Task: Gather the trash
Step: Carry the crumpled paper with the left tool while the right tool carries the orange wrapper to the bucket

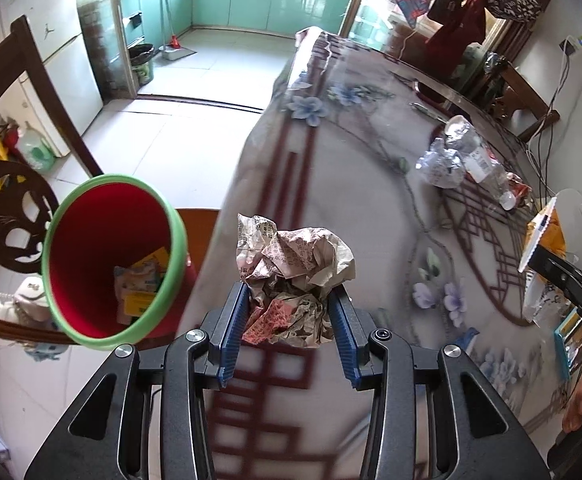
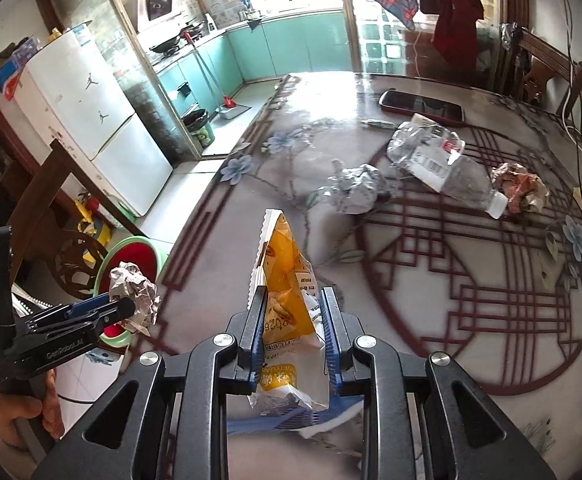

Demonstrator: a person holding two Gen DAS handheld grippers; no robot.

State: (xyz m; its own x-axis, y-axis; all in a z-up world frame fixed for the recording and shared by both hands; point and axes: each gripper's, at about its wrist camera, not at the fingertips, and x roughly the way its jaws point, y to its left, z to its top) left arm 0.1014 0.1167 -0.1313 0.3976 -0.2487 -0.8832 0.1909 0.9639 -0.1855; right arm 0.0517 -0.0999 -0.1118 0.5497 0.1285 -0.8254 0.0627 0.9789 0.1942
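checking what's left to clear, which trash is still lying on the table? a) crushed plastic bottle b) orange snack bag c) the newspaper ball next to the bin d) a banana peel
a: the crushed plastic bottle lies on the table beside a foil wad, while the orange snack bag is held in the right claw and the newspaper ball in the left claw.

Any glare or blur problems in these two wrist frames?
Left wrist: the tablecloth is motion-smeared, while the crumpled newspaper in the left claw stays sharp. Right wrist: window glare washes out the table's far end; both views show fisheye bending and dark corners.
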